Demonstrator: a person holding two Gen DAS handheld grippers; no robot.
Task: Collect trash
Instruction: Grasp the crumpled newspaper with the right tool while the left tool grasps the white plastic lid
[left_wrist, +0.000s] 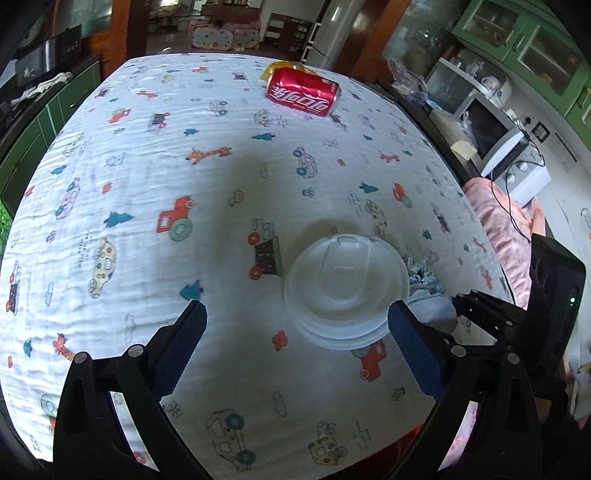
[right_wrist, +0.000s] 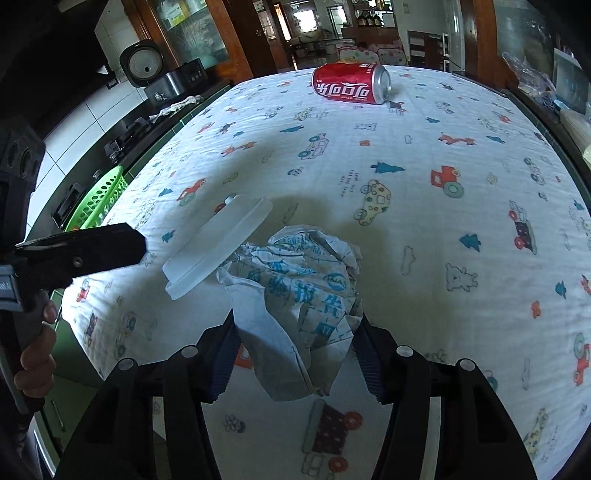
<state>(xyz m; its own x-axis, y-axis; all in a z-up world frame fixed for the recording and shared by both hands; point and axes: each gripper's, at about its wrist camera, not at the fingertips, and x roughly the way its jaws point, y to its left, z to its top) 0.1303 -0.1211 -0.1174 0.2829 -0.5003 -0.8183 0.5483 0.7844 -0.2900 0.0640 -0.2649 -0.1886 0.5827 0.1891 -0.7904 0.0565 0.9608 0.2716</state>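
A white plastic cup lid (left_wrist: 345, 288) lies on the patterned tablecloth just ahead of my open left gripper (left_wrist: 295, 314), nearer its right finger. It also shows in the right wrist view (right_wrist: 218, 245), tilted. My right gripper (right_wrist: 295, 332) is shut on a crumpled paper ball with blue print (right_wrist: 303, 288), held just above the cloth beside the lid. A red cola can (left_wrist: 303, 92) lies on its side at the far end of the table; it also shows in the right wrist view (right_wrist: 351, 88). A yellow wrapper (left_wrist: 279, 67) peeks out behind the can.
A green plastic basket (right_wrist: 101, 201) stands off the table's left edge. The left gripper's finger (right_wrist: 92, 247) reaches in from the left. A counter with appliances runs along the left. A microwave (left_wrist: 491, 136) and a pink cloth (left_wrist: 506, 221) lie to the right.
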